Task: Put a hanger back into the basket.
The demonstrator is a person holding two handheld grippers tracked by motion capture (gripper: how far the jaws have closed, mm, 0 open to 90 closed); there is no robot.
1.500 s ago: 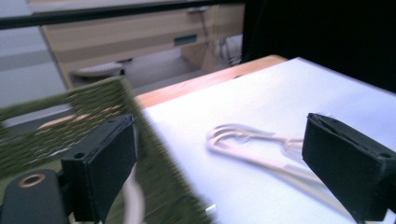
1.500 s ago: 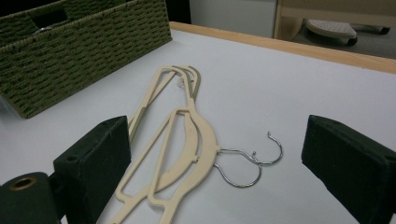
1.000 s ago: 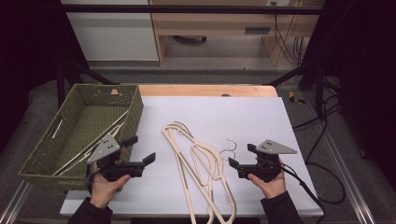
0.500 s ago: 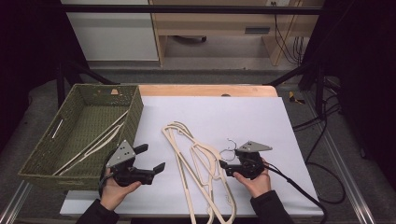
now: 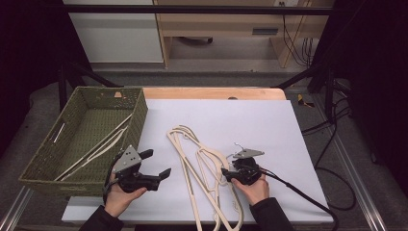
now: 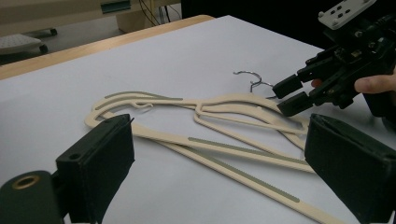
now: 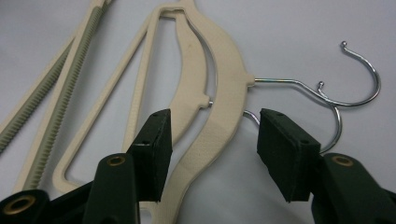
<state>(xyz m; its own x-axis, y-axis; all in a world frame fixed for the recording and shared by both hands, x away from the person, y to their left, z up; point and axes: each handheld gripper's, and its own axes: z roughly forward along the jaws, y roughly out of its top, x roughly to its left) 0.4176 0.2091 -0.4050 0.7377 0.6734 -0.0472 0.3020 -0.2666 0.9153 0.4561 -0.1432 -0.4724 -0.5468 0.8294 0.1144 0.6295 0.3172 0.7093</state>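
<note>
Right gripper (image 5: pixel 225 174) jaws parted, straddling shoulder of cream hangers (image 5: pixel 202 168) near chrome hooks (image 7: pixel 355 88) | left gripper (image 5: pixel 159 166) jaws spread wide, clear of hangers | hangers lay on white tabletop (image 5: pixel 250 120) beside wicker basket (image 5: pixel 43 163)

Hangers (image 7: pixel 219 93) cut off at 7 o'clock by right gripper view's edge, their count in the overlapping cream pile unclear; sticks in basket (image 5: pixel 48 159) too small to identify; left gripper (image 6: pixel 219 172) jaw tips cropped at bottom.
</note>
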